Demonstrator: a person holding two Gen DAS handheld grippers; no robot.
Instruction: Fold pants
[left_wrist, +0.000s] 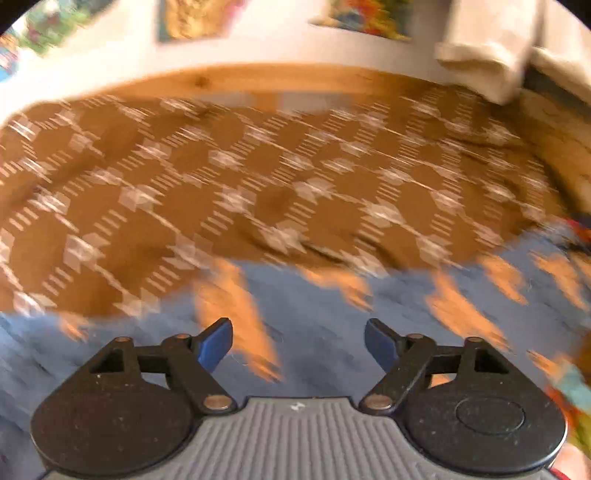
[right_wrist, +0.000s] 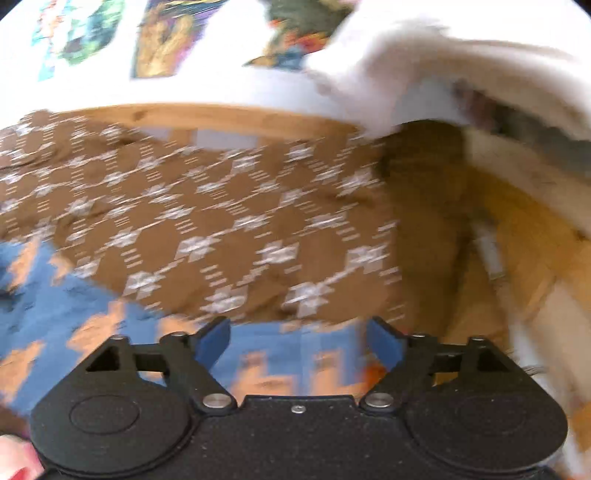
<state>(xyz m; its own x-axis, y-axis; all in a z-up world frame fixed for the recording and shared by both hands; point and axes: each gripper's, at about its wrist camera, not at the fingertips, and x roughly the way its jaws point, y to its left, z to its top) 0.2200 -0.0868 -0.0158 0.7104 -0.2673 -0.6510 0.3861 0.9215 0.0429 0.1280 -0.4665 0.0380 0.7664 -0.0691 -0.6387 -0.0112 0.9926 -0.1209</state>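
Both grippers — left (left_wrist: 298, 345), right (right_wrist: 298, 341) — gape wide, gripping nothing, above the blue pants (left_wrist: 325, 314) on the bedspread (left_wrist: 258, 177).

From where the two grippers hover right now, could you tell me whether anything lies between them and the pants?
Nothing visible does. The left gripper and right gripper both stand open right over the blue pants with orange patches, which lie on the brown patterned bedspread. No other object sits between the fingers and the fabric.

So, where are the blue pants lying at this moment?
The blue pants lie on the brown patterned bedspread, along the bottom of both wrist views, just beyond each gripper.
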